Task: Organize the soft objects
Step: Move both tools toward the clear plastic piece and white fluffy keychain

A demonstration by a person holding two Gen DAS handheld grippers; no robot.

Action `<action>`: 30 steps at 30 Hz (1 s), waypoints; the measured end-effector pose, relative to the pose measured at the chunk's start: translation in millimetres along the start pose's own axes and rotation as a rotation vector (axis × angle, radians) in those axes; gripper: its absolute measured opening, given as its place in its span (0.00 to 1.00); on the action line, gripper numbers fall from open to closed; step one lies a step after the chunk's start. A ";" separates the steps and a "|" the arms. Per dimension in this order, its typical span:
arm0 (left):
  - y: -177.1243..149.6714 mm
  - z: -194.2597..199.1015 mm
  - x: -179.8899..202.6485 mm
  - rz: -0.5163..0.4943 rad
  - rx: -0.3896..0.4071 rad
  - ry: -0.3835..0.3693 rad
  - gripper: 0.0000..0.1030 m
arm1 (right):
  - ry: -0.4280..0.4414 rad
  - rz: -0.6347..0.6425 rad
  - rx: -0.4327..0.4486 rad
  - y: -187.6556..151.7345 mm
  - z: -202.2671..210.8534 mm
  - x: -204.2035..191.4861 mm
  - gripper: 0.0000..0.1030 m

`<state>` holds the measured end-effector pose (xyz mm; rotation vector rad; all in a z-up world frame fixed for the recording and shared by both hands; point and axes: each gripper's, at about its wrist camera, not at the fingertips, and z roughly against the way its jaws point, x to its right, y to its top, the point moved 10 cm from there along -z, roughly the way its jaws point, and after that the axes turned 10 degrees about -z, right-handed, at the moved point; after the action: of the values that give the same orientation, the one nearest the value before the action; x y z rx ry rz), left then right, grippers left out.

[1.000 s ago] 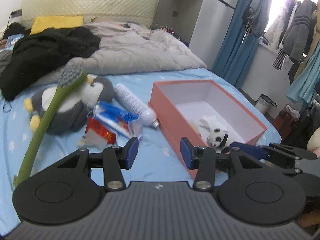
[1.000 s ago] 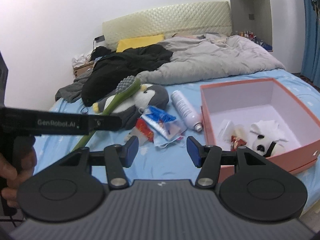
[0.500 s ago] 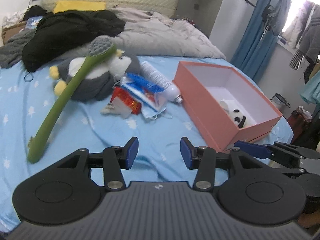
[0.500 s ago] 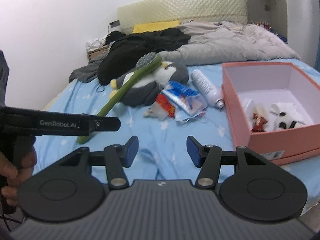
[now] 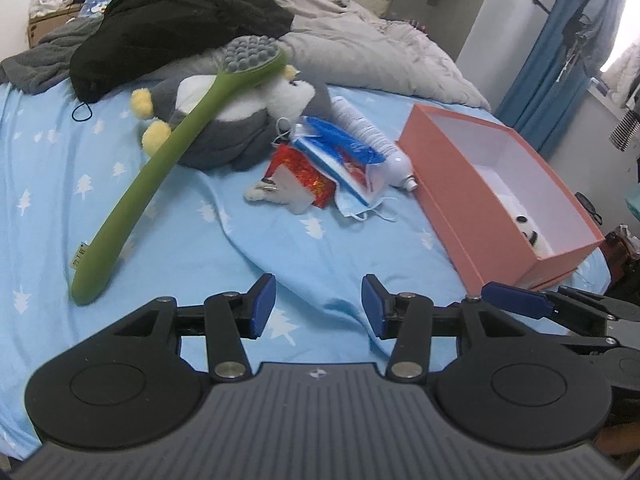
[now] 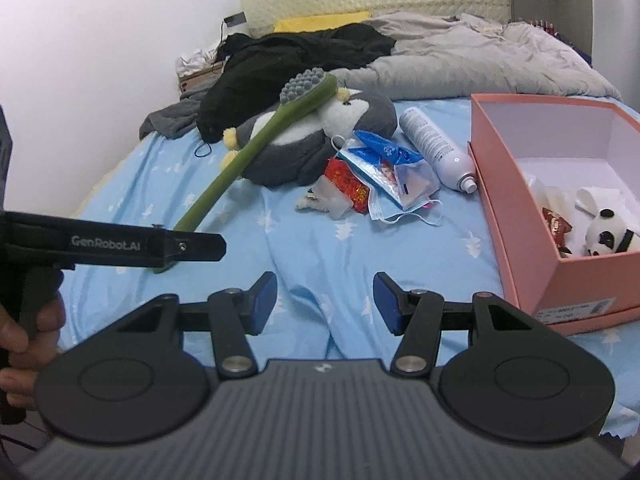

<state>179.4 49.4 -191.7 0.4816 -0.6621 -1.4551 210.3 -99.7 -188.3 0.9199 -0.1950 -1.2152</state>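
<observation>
A grey penguin plush lies on the blue bed sheet with a green long-handled brush leaning over it. A small white plush, a red packet and a face mask lie beside it. A pink box holds a panda plush. My left gripper and right gripper are both open and empty, above the sheet near the bed's front edge.
A white spray can lies between the pile and the box. Black clothes and a grey duvet cover the far bed. The left gripper's side shows in the right view.
Both grippers have pulled back and to the left from the box. The pile and box now sit farther away. Both grippers stay open.
</observation>
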 end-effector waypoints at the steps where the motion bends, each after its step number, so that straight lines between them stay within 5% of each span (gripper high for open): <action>1: 1.3 -4.4 -3.1 0.005 -0.003 -0.002 0.52 | -0.002 0.000 -0.004 1.0 -3.9 0.9 0.54; 19: 26.0 -93.5 -69.6 0.097 -0.041 0.031 0.53 | 0.013 0.062 -0.099 21.1 -108.1 -2.2 0.54; 30: 45.9 -174.7 -92.7 0.048 -0.084 -0.008 0.53 | -0.014 0.177 -0.123 37.0 -184.2 -0.7 0.53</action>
<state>331.2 128.7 -300.6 0.3926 -0.6125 -1.4343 344.2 -4.9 -279.9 0.7708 -0.2062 -1.0581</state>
